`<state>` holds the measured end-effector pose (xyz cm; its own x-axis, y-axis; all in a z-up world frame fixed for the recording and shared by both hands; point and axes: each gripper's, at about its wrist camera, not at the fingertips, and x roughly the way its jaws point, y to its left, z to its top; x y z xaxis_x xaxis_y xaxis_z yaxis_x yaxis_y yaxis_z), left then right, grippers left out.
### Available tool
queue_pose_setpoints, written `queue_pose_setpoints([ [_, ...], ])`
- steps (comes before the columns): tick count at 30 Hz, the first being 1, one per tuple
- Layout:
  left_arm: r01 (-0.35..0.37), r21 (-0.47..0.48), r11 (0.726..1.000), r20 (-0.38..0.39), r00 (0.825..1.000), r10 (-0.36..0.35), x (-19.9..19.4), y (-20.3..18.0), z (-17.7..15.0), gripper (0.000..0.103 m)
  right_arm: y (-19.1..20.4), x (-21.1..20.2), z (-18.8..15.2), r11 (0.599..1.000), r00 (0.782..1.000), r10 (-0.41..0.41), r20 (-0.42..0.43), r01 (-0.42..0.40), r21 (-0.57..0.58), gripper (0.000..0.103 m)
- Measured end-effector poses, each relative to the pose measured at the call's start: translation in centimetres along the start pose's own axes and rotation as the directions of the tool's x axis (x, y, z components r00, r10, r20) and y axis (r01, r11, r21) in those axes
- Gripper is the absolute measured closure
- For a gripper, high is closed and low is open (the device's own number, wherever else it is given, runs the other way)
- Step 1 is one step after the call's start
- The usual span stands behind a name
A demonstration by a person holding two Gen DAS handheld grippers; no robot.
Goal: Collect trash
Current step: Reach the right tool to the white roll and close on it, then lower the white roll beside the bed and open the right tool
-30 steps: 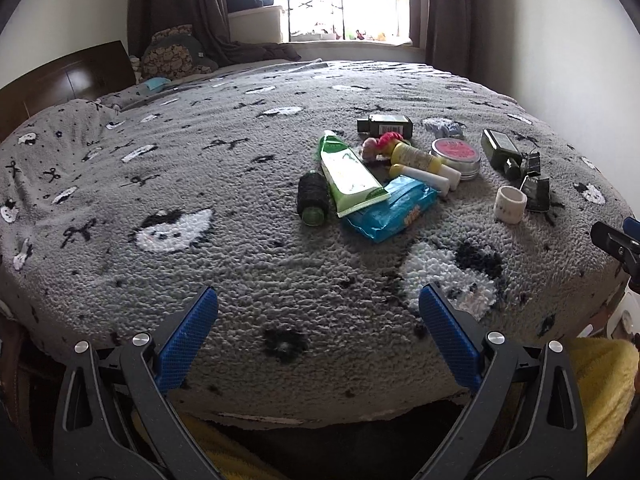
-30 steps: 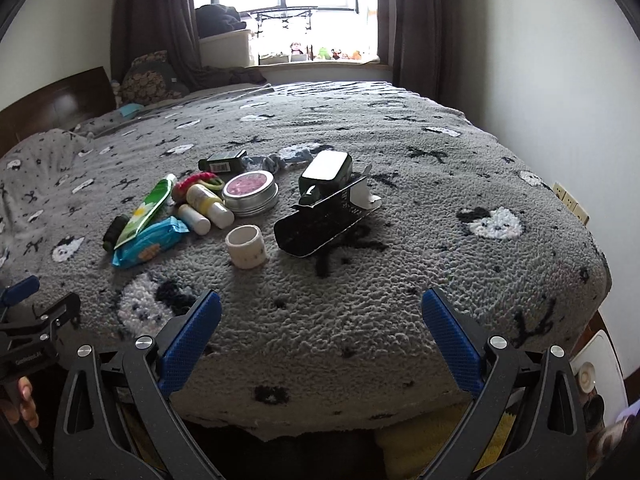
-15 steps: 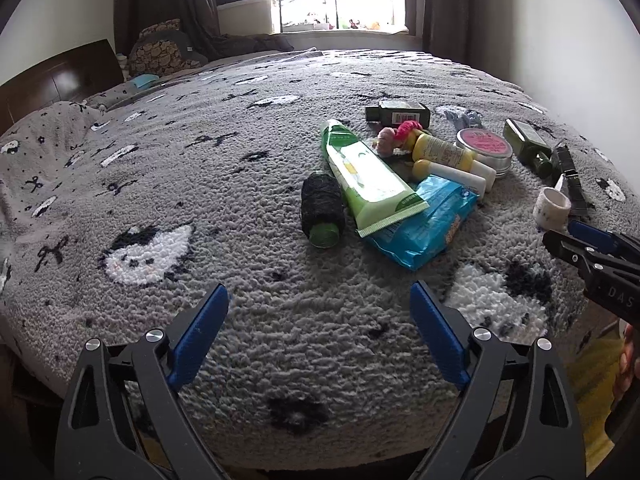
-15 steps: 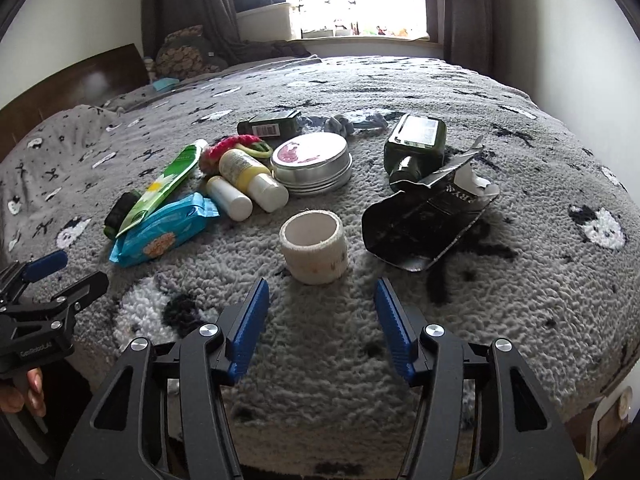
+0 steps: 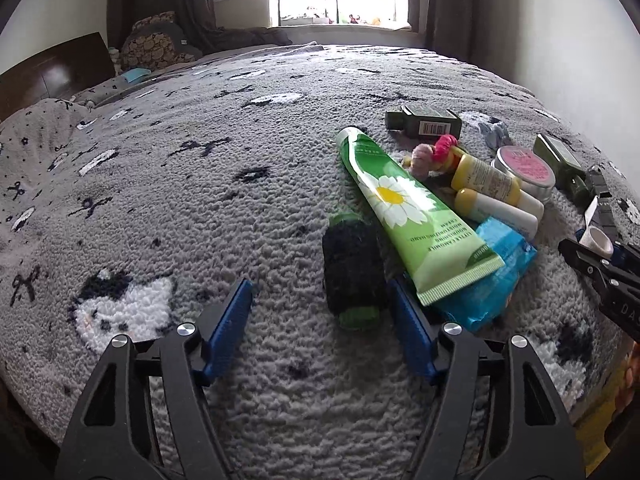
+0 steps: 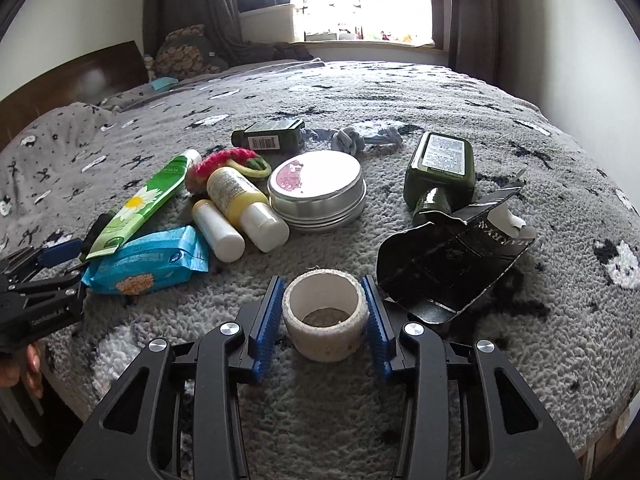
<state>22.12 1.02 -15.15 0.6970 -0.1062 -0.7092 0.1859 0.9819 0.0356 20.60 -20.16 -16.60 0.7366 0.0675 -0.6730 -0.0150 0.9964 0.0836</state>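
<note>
1. The right gripper (image 6: 322,320) has just been closing around the white tape roll (image 6: 324,314); its blue ribbed pads (image 6: 267,322) stand at either side of the roll, at or just short of its wall, and whether they press cannot be told, so it counts as not yet grasped
2. The left gripper (image 5: 320,326) has also been closing, with the dark thread spool (image 5: 352,276) between its jaws; the right-side pad is just beside the spool, the other well clear, so the fingers stay released
3. Nothing appears collected yet: every item lies on the grey blanket (image 5: 200,208), and no bin shows
4. Left to sort, in one cluster: a soft green daisy-print tube (image 5: 408,216), a crinkly blue wipes packet (image 6: 148,264), two smooth yellow-and-white bottles (image 6: 244,204), a round metal tin (image 6: 318,192), dark green glass-like bottles (image 6: 440,172) and a torn black carton (image 6: 448,268)
5. The blanket is nubbly fleece, likely yielding under a pinch; the tape roll is a short, hollow, fibrous ring
</note>
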Motion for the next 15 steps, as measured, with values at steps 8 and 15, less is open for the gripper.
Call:
queue_pose_setpoints([
  [8,0.035,-0.004,0.999,-0.02,0.999,-0.035,-0.1,-0.2,0.6,0.078,0.0,-0.7,-0.1,1.0,1.0,0.008,0.006,-0.008,-0.015,0.069],
  [15,0.046,-0.005,0.999,-0.02,0.999,-0.046,-2.0,-0.1,-0.9,0.078,0.1,-2.6,-0.8,1.0,1.0,0.013,0.015,-0.013,-0.02,0.07],
])
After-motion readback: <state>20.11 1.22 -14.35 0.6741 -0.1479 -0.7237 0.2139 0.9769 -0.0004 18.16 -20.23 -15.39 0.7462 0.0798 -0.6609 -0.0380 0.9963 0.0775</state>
